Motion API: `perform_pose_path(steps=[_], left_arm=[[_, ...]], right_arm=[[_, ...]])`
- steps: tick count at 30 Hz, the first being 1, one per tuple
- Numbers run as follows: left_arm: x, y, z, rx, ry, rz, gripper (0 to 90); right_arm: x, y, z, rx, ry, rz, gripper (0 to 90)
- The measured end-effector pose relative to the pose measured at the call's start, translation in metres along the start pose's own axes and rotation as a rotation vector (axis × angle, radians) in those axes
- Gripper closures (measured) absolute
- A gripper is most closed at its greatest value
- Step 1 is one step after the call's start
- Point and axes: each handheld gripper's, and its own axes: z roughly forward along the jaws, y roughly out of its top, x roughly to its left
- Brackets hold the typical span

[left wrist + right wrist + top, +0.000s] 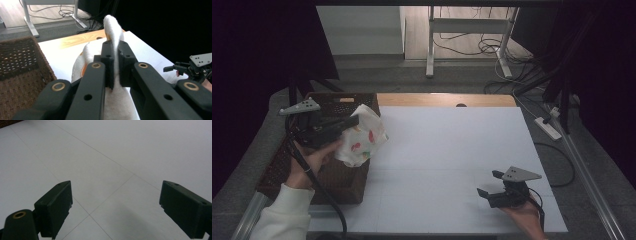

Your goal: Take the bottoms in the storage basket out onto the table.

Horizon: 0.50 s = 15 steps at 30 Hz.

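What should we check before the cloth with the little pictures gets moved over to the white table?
1. Left tool shut on the cloth: ok, a fold is pinched between the jaws in the left gripper view.
2. Cloth lifted out of the basket: ok, it hangs over the basket's right rim.
3. Landing spot on the white table bare: ok.
4. Right tool open and ready to help: ok, jaws stand wide apart.
5. Right tool out of the cloth's path: ok, it sits near the table's front right.
6. Whether the cloth's lower edge snags the basket: cannot tell.
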Motion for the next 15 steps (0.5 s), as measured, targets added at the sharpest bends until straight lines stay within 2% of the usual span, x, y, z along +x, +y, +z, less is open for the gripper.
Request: perform_pose_path(steps=[15], left_arm=[[-0.008,0.000,0.019,0.012,-0.038,0.017,84.9]], right_arm=[[-0.001,0.000,-0.001,0.001,-0.004,-0.001,11.5]])
